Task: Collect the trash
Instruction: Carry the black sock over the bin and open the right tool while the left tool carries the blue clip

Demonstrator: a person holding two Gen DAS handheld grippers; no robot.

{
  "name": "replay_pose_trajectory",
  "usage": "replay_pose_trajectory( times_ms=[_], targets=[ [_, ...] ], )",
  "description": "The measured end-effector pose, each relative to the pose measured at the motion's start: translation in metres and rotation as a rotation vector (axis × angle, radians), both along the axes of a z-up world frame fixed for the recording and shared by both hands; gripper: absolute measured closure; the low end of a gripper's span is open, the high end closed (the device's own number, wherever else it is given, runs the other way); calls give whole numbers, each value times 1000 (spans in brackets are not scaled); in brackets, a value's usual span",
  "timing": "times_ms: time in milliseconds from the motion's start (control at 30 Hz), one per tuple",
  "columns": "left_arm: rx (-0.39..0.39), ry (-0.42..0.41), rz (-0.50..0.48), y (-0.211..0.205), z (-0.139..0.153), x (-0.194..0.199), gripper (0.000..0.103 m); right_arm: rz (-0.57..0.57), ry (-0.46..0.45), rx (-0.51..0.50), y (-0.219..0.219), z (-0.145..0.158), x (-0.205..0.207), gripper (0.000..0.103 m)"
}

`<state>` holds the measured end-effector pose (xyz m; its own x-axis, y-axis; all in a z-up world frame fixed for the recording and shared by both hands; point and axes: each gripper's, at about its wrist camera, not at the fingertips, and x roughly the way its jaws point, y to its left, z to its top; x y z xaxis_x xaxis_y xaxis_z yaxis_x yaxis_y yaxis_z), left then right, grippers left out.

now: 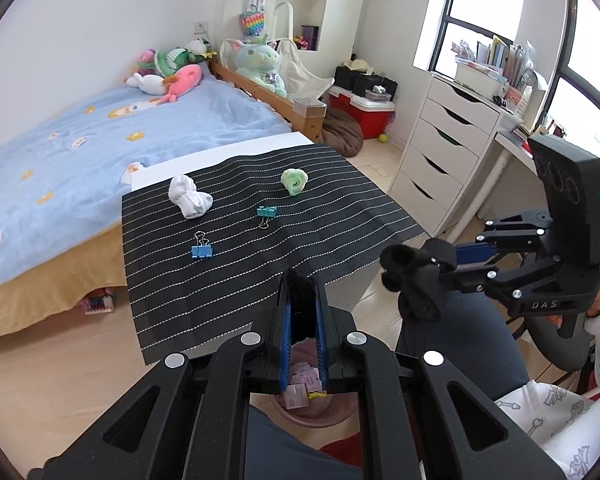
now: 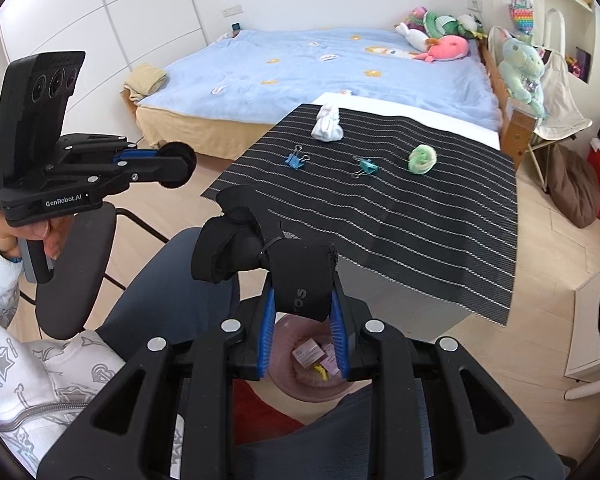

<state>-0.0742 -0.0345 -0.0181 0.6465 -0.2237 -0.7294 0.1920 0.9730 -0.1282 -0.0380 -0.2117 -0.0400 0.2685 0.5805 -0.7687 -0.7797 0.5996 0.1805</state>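
Right tool [image 2: 302, 300] clamped on a rolled black sock [image 2: 260, 252], held above the pink bin [image 2: 284, 384] on the floor beside the worktop [image 2: 460, 240]; left tool [image 1: 302, 300] closed and empty. Centre the sock over the bin before releasing. The right view alone shows the holding hand [image 2: 40, 232]; the left shows the drawer unit [image 1: 448, 140].

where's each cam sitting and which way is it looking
Left wrist: on the left gripper, angled down over the striped mat toward bed and drawers; shows its shut fingers, the right gripper and a knee.
Right wrist: on the right gripper, angled down toward mat and bed; shows the black sock it grips, the left gripper and hand.
Shared: mat, white sock, green sock, both binder clips, pink bin.
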Motion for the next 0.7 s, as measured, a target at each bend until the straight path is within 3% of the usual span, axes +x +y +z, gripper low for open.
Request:
replay_pose_trajectory(
  times_ms=[100, 133, 200, 300, 433, 700],
  targets=[
    [-2, -1, -1, 1, 0, -2, 93, 15, 11, -2, 4, -3, -2, 70],
    [-2, -2, 0, 1, 0, -2, 93, 18, 16, -6, 6, -5, -2, 54],
    [3, -1, -2, 0, 0, -2, 93, 5, 14, -7, 6, -6, -1, 31],
    [2, 3, -8, -1, 0, -2, 93, -16, 17, 8, 3, -6, 0, 16],
    [-6, 14, -22, -3, -2, -2, 93, -40, 22, 25, -1, -3, 5, 9],
    [-4, 27, -39, -10, -6, 2, 93, -84, 22, 20, -6, 0, 7, 6]
  ],
)
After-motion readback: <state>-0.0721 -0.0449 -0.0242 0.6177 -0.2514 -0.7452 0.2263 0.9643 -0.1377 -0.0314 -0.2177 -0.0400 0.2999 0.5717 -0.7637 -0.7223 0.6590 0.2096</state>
